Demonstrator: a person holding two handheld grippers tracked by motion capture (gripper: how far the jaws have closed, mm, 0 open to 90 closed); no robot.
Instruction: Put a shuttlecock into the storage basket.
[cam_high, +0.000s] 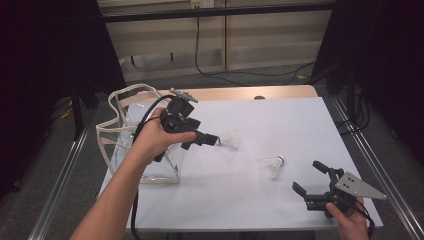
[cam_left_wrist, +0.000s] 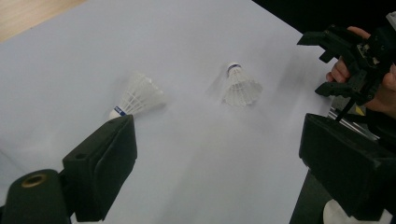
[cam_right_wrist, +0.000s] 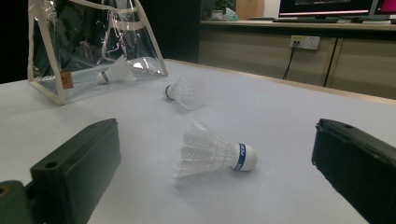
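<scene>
Table (cam_high: 280, 200), white top, wood strip along the far edge.

Clear plastic bag (cam_high: 131, 131) with cream trim, standing open on the table's left side, behind the left hand (cam_high: 155, 137). Small tan tag on its front. One white shuttlecock (cam_right_wrist: 114, 72) lies inside, seen through the wall.

Left gripper (cam_high: 212, 140): jaws spread wide, holding nothing. A shuttlecock (cam_left_wrist: 135, 97) lies on its side just ahead of one jaw tip, cork end with blue band toward that jaw, feather skirt pointing away. Cannot tell whether cork and jaw touch.

Right gripper (cam_high: 312, 177): jaws wide apart, empty, held low near the table's front right. Second shuttlecock (cam_right_wrist: 212, 154) lies on its side ahead of and between the jaws, clear of both; white feathers, white cork, blue band with lettering too small to read.

The two loose shuttlecocks lie apart.
</scene>
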